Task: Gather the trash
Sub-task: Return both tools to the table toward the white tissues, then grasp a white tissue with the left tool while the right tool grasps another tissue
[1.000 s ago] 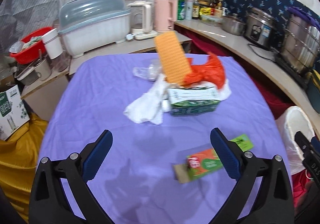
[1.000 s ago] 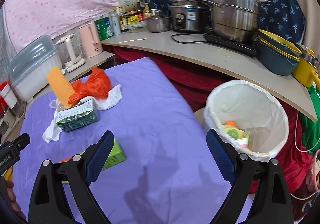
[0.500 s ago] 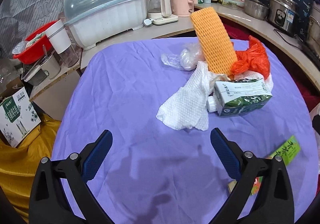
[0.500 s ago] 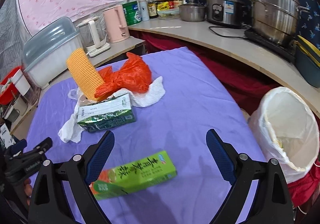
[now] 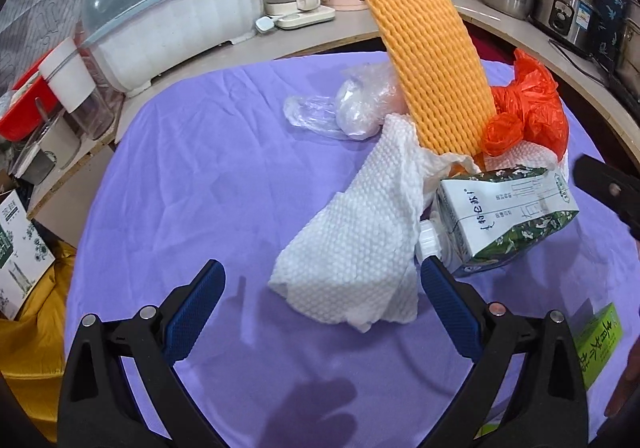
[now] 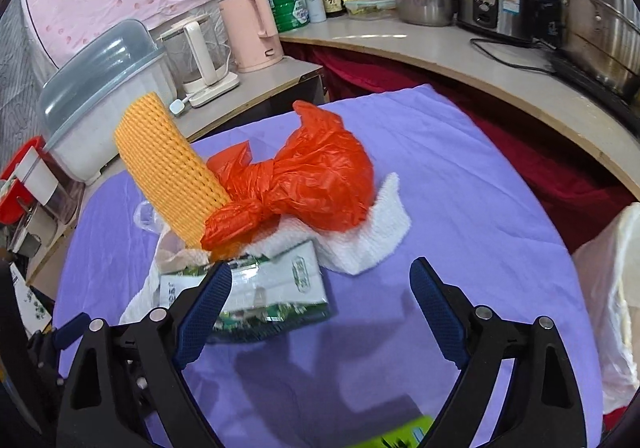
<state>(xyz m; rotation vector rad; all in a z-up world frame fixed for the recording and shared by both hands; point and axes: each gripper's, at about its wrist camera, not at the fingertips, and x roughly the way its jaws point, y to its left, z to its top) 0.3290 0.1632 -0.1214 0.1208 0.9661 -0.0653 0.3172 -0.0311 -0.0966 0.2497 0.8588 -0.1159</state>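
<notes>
Left wrist view: the left tool [image 5: 320, 288] is seen spread wide and holding nothing, low over the purple-clothed table [image 5: 200, 176]. A crumpled white paper towel [image 5: 360, 248] lies just ahead, between the blue-padded fingers, its near edge close to the right finger. A green-and-white drink carton [image 5: 508, 216] lies on its side just to the right of the towel, its white cap toward the towel. A tall orange foam net sleeve [image 5: 436, 60] is propped up behind them, with a knotted orange plastic bag [image 5: 524, 108] to its right and a clear plastic bag [image 5: 344, 108] to its left. A bright green flat box [image 5: 598, 340] is seen at the right edge.

Right wrist view: the right tool [image 6: 320, 300] is likewise held wide and empty above the table. The carton [image 6: 276, 288] lies just beyond the left finger, which covers part of it; contact cannot be judged. The orange bag [image 6: 316, 184] rests on white towel [image 6: 372, 240], beside the net sleeve [image 6: 168, 160]. A white-lined bin [image 6: 616, 288] is partly visible at the right edge.
</notes>
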